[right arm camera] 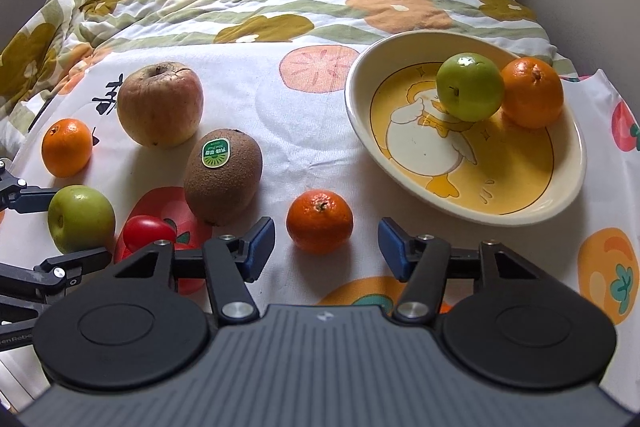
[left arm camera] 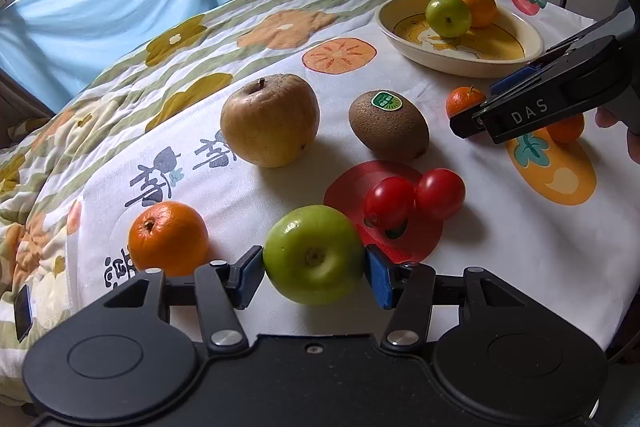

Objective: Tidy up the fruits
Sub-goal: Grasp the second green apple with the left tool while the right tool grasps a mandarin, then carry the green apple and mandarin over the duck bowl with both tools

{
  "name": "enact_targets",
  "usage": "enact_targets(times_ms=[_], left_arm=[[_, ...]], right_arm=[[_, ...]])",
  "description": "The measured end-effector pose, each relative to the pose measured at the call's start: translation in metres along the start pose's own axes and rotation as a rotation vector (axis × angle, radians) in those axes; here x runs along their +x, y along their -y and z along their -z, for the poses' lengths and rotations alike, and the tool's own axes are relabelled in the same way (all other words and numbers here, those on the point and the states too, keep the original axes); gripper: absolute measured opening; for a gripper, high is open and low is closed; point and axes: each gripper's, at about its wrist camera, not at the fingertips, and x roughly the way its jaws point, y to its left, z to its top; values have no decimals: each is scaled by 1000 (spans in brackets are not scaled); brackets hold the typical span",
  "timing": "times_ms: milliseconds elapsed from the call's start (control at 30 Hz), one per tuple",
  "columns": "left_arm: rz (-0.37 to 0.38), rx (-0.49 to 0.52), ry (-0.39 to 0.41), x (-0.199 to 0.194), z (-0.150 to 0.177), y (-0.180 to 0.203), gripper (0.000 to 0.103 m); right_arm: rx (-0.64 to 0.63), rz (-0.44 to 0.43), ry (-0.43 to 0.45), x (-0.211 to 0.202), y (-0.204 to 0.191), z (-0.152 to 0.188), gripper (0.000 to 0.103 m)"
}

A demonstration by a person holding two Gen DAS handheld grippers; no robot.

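My left gripper point(left arm camera: 314, 273) has its blue pads against both sides of a green apple point(left arm camera: 314, 254) that rests on the cloth; the apple also shows in the right wrist view point(right arm camera: 81, 218). My right gripper point(right arm camera: 326, 247) is open, with a small mandarin point(right arm camera: 319, 221) just ahead between the fingers, untouched. A duck-print bowl point(right arm camera: 568, 183) holds a green apple point(right arm camera: 469, 87) and an orange point(right arm camera: 532, 93). On the cloth lie a big yellowish apple point(left arm camera: 270, 119), a kiwi point(left arm camera: 389, 126), two red tomatoes point(left arm camera: 414, 198) and an orange point(left arm camera: 168, 238).
The fruit lies on a white printed cloth point(right arm camera: 280, 99) over a quilted bed. A blue curtain point(left arm camera: 112, 11) hangs behind. Another mandarin point(left arm camera: 566, 129) lies partly hidden behind the right gripper in the left wrist view. The bed edge drops off at the right.
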Motion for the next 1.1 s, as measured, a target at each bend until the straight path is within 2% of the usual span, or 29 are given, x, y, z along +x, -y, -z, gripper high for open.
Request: enact_targets(times_ms=[167,267,300,400,567,800,1100], left_arm=[[-5,-35,2,-3,1,-1,58],[-12,-56,10,-6,1,-2,58],[-14,-62,13,-7,1,-2,58],[-21,-88,25,-14,-1,-3,58],[-29,-131,59,-31,-7,0,58],[-31,-191,94,-58,-20,14,58],[-107,-286,149,-102,-52,51,58]], right_arm=[[-4,-4,5,2,1,-1,68],[-13,-13,5,4,1,-1,58],[-16,-32,6,4,1,-2,51],[-33,-11,12,0,-2,-2,51],[-20,-23,33,-13,4,-4,51],[-5,-31,73,-47,19,-7,51],[-30,-82,118,-101,61,-12,51]])
